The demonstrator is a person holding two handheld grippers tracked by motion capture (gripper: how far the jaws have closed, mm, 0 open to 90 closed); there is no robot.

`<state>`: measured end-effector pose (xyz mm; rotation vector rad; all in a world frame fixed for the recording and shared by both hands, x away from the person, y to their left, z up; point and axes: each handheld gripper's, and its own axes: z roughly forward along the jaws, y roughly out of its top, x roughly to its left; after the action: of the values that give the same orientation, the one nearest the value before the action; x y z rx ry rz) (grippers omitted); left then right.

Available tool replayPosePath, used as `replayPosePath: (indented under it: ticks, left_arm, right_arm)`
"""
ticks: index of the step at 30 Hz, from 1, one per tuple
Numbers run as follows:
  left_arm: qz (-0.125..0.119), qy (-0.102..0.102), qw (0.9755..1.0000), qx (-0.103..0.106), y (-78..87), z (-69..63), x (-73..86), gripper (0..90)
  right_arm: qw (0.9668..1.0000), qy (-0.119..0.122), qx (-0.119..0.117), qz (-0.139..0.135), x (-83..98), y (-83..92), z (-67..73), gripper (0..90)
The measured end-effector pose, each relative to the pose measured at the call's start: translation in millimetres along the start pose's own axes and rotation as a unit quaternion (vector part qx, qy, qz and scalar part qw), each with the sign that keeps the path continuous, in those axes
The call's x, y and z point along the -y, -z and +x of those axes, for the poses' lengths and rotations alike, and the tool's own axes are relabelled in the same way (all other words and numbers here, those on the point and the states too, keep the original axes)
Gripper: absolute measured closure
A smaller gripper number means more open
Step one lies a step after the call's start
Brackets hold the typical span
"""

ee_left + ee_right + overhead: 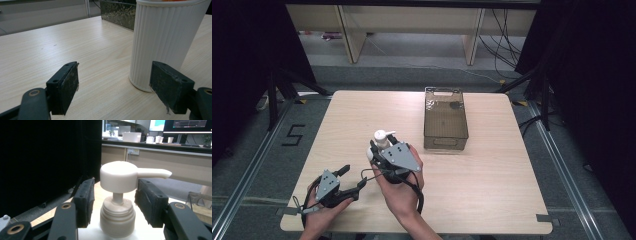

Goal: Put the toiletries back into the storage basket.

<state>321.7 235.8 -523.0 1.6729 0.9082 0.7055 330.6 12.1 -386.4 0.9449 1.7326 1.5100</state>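
Straddling the pump head [123,178] of the white ribbed dispenser bottle [165,42], the right tongs [113,201] stood part-open, pads not yet touching. For a firm grip they should close squarely on the collar. The left tongs [113,86] gaped empty beside the bottle's base on the bench [492,175]. The high view added the clear bin [445,120] beyond.

Pump bottle [383,141] body mostly hidden behind right gripper [379,150], bottle top cut off in left gripper view, bin [445,120] contents too small to tell
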Motion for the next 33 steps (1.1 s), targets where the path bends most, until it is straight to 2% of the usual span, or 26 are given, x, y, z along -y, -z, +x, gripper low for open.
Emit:
replayPosePath:
  ticks: [1, 3, 6, 7, 11, 12, 18, 19, 20, 23, 26, 27, 29, 30, 31, 33]
  left_arm:
    - [-0.002, 0.001, 1.0, 0.001, -0.4, 0.0, 0.2, 22.6]
    - [-0.005, 0.001, 1.0, 0.003, -0.9, 0.1, 0.4, 22.5]
    - [-0.005, 0.0, 1.0, 0.002, -0.9, 0.1, 0.4, 22.6]
    - [0.0, 0.0, 1.0, -0.001, 0.0, -0.2, 0.0, 22.6]
    - [-0.005, 0.0, 1.0, 0.002, -0.8, 0.0, 0.4, 22.7]
    - [-0.005, 0.0, 1.0, 0.002, -0.9, 0.1, 0.4, 22.6]
    - [-0.005, 0.0, 1.0, 0.004, -0.8, 0.2, 0.4, 22.7]
    - [-0.005, 0.0, 1.0, 0.004, -0.8, 0.2, 0.4, 22.7]
    - [-0.005, 0.0, 1.0, 0.004, -0.8, 0.3, 0.4, 22.8]
    - [-0.005, 0.0, 1.0, 0.004, -0.8, 0.1, 0.4, 22.8]
    - [-0.005, 0.0, 1.0, 0.004, -0.6, 0.4, 0.4, 22.8]
    - [-0.005, 0.001, 1.0, 0.004, -0.6, 0.3, 0.4, 22.8]
    - [-0.006, 0.0, 1.0, 0.004, -0.7, 0.2, 0.4, 22.8]
    - [-0.006, 0.0, 1.0, 0.004, -0.7, 0.2, 0.4, 22.8]
    - [-0.005, 0.0, 1.0, 0.004, -0.7, 0.3, 0.4, 22.8]
    - [-0.005, 0.0, 1.0, 0.004, -0.6, 0.3, 0.4, 22.8]
  right_arm:
    - [0.9997, -0.022, -0.005, 0.005, -0.1, 0.0, 2.5, 50.0]
    - [0.9999, -0.014, -0.007, 0.004, -0.7, -1.0, 2.4, 51.0]
    - [0.9998, -0.019, -0.005, 0.003, -1.8, -2.1, 3.5, 53.3]
    - [0.9998, -0.018, -0.002, 0.007, -2.3, -1.6, 3.6, 54.0]
    - [0.9999, -0.013, 0.005, 0.008, -2.5, -3.2, 4.0, 56.5]
    - [0.9998, -0.017, 0.006, 0.008, -3.1, -2.5, 3.8, 59.4]
    - [0.9999, -0.013, 0.006, 0.008, -2.9, -2.1, 1.6, 60.2]
    - [0.9999, -0.011, 0.005, 0.003, -2.5, -2.9, 0.9, 60.2]
    - [0.9998, -0.022, 0.003, 0.001, -2.7, -3.0, 1.9, 60.2]
    - [0.9997, -0.022, -0.001, 0.008, -4.1, -1.7, 0.9, 60.3]
    - [1.0, -0.01, -0.002, 0.001, -4.6, -1.3, -3.2, 60.3]
    - [0.9996, -0.025, -0.007, 0.007, -4.5, -0.4, -2.4, 60.4]
    - [0.9997, -0.021, -0.008, 0.007, -4.9, 0.7, -4.2, 60.4]
    - [0.9995, -0.03, -0.007, 0.008, -5.2, 2.0, -4.0, 60.4]
    - [0.9998, -0.021, -0.008, 0.003, -5.7, 1.8, -5.6, 60.4]
    - [0.9996, -0.024, -0.013, -0.006, -7.8, 2.9, -6.5, 60.4]
